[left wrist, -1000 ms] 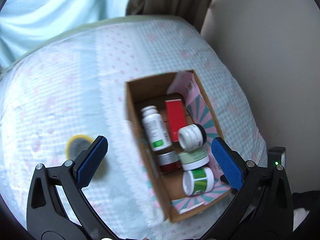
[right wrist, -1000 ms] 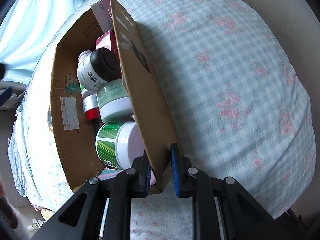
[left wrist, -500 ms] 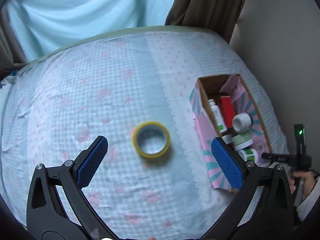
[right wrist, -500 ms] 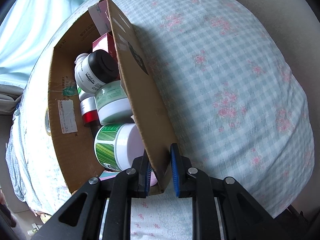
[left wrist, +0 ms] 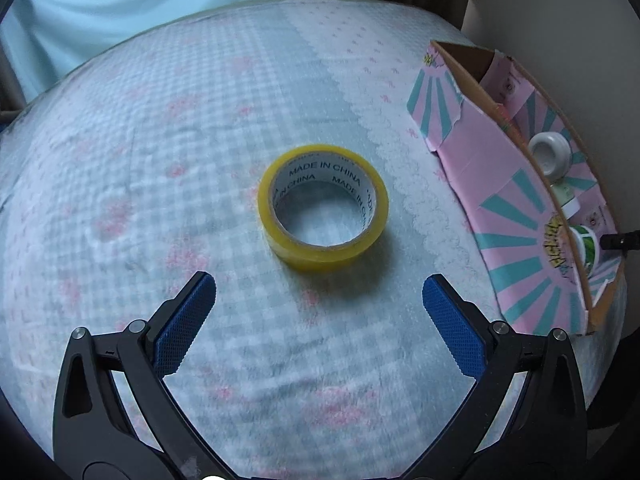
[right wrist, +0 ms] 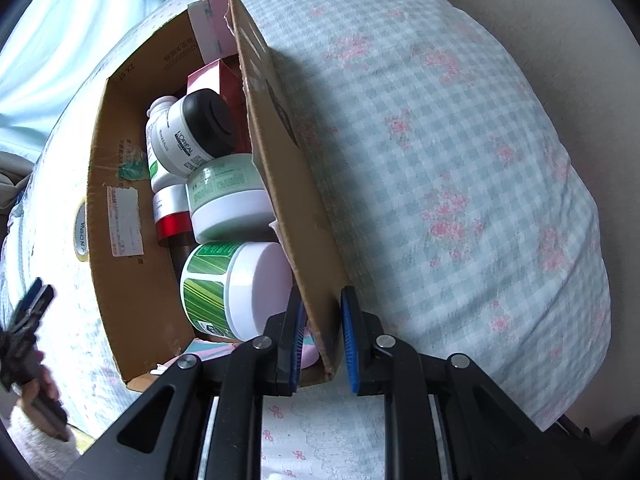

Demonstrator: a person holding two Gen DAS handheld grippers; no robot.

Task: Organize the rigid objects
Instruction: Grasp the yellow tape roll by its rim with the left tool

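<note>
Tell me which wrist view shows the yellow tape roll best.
The left wrist view: the tape roll lies flat and unobstructed on the bedspread, centred ahead of the open left gripper. The right wrist view shows only a sliver beyond the cardboard box.

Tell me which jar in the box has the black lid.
The white L'Oreal jar, lying tilted toward the box's far end. The pale green jar and the green-striped jar nearer the right tool have white lids.
</note>
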